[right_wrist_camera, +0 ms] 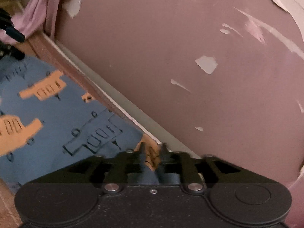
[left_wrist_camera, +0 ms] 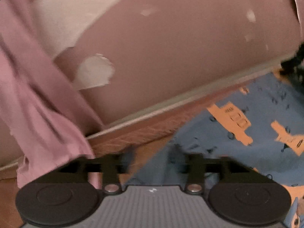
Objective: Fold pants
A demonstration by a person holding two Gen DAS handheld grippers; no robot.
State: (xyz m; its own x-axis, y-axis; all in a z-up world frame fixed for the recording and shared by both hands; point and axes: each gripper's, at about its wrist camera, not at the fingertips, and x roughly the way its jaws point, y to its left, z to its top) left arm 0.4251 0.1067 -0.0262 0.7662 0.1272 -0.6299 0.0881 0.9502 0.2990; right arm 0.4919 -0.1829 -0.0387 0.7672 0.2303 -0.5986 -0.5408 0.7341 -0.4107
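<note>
Right gripper (right_wrist_camera: 153, 158) pinches a bunched fold of the blue cotton pants with orange truck prints (right_wrist_camera: 57, 117), cloth spreading leftward. Left gripper (left_wrist_camera: 153, 163) gapes wide, pants (left_wrist_camera: 247, 125) stretching ahead-right between its fingers.

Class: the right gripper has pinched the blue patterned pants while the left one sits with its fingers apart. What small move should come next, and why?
Probably close the left gripper on the pants. Its fingers stand apart with blue fabric between them, while the right gripper is already shut on a bunched fold. Both ends likely need holding before lifting to fold.
</note>
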